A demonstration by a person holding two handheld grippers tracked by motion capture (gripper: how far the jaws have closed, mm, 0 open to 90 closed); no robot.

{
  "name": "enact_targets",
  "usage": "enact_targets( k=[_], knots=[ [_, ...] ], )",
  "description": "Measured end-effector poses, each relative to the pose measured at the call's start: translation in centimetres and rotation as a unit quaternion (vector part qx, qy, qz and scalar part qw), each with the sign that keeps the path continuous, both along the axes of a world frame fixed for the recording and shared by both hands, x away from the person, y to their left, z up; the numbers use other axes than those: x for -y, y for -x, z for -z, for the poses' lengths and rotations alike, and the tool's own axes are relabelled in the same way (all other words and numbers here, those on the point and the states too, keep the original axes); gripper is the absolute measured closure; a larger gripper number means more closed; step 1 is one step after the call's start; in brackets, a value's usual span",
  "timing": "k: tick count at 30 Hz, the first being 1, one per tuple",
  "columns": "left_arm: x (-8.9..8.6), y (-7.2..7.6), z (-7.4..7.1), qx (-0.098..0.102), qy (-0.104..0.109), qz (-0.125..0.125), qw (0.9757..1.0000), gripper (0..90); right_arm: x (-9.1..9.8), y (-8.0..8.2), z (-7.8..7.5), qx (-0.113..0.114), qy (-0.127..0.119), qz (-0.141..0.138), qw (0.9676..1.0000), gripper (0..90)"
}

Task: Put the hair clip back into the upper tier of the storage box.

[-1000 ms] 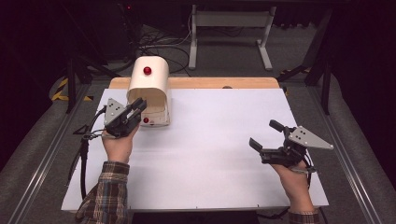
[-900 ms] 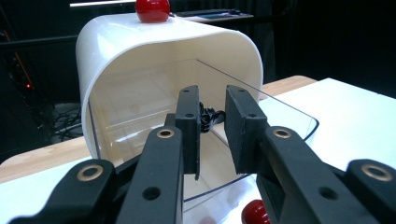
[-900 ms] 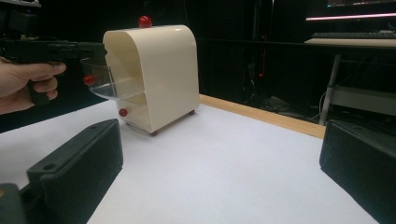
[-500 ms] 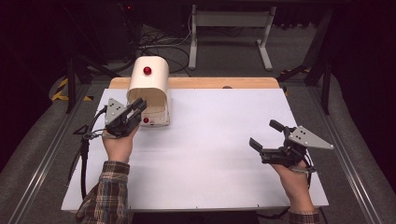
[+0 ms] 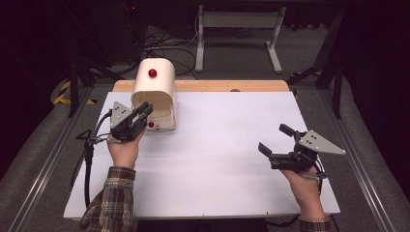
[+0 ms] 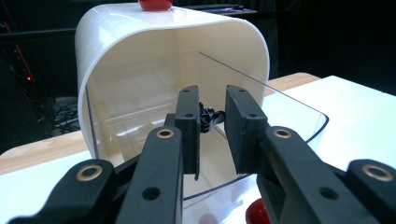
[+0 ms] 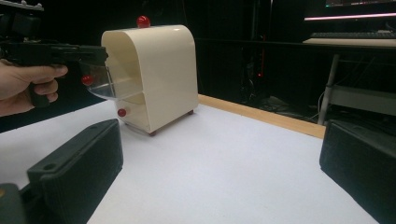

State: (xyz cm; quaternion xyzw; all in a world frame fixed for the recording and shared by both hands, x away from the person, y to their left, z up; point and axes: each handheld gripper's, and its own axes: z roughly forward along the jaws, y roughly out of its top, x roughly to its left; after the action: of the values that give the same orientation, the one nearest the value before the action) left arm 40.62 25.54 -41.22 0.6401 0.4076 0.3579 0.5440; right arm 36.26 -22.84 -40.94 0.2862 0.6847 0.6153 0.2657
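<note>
A white table (image 5: 217, 159) carries a cream box (image 5: 159, 94) near its far-left corner.

1. A white sheet (image 5: 217, 159) covers most of the tabletop.
2. A wooden table edge (image 5: 227, 86) shows along the sheet's far side.
3. A grey metal stand (image 5: 237, 21) rests on the floor beyond the table.
4. Black cables (image 5: 169, 50) lie tangled on the floor near that stand.
5. Yellow-and-black hazard tape (image 5: 62, 92) marks the floor at far left.

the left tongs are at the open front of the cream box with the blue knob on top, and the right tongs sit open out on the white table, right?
Nearly: the knob on the cream box is red, not blue, as the high view shows. The left tongs are at its open front; the right tongs sit open.
</note>
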Motion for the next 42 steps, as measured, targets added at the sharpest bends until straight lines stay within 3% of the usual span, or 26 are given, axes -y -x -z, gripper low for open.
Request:
enact_targets(
  k=[31,42],
  knots=[
    [-0.09,-0.14,0.19,-0.010,0.000,0.004,0.9999,74.0,-0.04,0.01,0.00,-0.001,-0.001,0.001,1.0000,0.1],
    [-0.17,0.27,-0.05,-0.002,0.003,0.007,1.0000,69.2,-0.10,-0.04,0.03,0.001,0.003,-0.002,1.0000,0.1]
  ],
)
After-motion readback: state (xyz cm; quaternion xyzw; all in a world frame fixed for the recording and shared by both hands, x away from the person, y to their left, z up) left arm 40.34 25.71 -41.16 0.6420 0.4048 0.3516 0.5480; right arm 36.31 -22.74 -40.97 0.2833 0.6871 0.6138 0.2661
